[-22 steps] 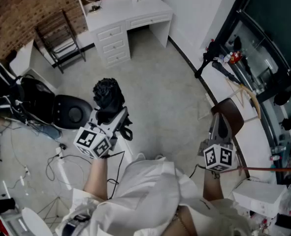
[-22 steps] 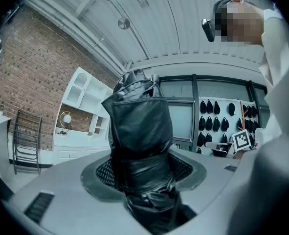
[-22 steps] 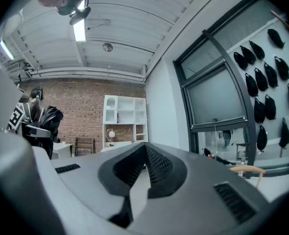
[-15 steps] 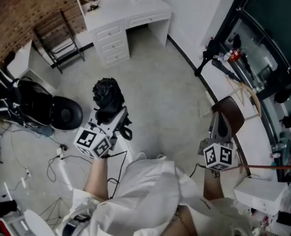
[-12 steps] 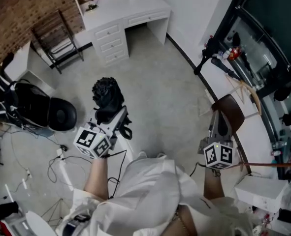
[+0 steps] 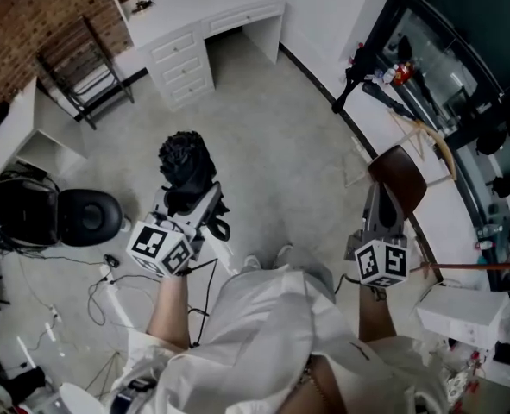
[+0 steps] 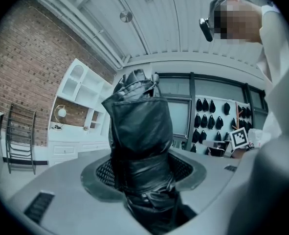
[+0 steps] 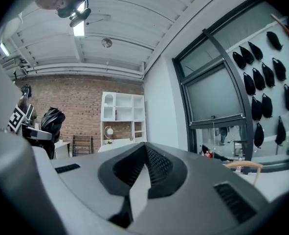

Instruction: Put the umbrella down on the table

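- Clamping the folded black fabric umbrella (image 6: 185, 164) between its fingers, the left gripper (image 6: 201, 203) holds it in the air over the grey floor (image 6: 280, 145).
- The right gripper (image 6: 384, 212) is empty, fingers together.
- The white drawered desk (image 6: 204, 7), probably the target surface, stands well apart. The glossy fabric could slip through the grip on the way, and releasing early would drop it on the floor.

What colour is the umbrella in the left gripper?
Black, with a slight sheen. The umbrella shows best in the left gripper view.
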Available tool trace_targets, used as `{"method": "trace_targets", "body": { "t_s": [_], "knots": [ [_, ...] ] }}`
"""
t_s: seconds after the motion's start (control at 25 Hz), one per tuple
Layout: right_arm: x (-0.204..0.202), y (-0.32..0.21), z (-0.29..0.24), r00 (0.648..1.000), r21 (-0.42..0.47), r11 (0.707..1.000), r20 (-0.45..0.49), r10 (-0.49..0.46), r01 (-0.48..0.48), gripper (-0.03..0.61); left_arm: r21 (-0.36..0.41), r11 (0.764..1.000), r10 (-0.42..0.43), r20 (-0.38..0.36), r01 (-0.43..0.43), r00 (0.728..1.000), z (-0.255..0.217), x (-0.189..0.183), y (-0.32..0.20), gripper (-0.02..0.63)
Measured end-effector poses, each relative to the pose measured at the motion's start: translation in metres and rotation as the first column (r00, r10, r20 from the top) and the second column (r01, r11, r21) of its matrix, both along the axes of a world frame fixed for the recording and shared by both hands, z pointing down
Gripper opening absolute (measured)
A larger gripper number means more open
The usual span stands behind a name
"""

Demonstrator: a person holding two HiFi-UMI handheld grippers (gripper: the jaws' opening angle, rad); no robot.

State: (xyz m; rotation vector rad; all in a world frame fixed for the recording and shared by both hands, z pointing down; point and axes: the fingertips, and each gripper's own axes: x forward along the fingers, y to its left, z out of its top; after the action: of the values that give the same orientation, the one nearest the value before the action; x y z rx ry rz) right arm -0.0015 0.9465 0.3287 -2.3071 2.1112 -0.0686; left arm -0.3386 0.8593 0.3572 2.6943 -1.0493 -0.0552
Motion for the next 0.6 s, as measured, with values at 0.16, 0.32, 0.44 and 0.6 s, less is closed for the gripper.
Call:
{"method": "trace_targets", "body": {
  "t_s": [0.16, 0.32, 0.44, 0.6],
  "knots": [
    [0.003, -0.007, -0.006, 1.000, 0.002, 1.000, -0.016, 0.015, -0.015, 0.018, -0.008, 1.000, 0.018, -0.010, -0.018, 1.000, 0.000, 0.004, -0.012, 0.267],
    [0.013, -0.024, -0.004, 1.000, -0.004, 1.000, -0.016, 0.022, -0.022, 0.018, -0.018, 0.999, 0.030, -0.012, -0.030, 0.999, 0.001, 0.016, -0.029, 0.267],
    [0.022, -0.038, -0.002, 1.000, -0.001, 1.000, -0.004, 0.021, -0.021, 0.018, -0.011, 0.999, 0.035, -0.008, -0.036, 0.999, -0.002, 0.029, -0.042, 0.267],
    [0.034, -0.074, 0.008, 1.000, -0.013, 1.000, 0.015, 0.007, -0.007, 0.018, -0.010, 0.999, 0.030, 0.000, -0.030, 1.000, -0.002, 0.046, -0.072, 0.267]
  ]
}}
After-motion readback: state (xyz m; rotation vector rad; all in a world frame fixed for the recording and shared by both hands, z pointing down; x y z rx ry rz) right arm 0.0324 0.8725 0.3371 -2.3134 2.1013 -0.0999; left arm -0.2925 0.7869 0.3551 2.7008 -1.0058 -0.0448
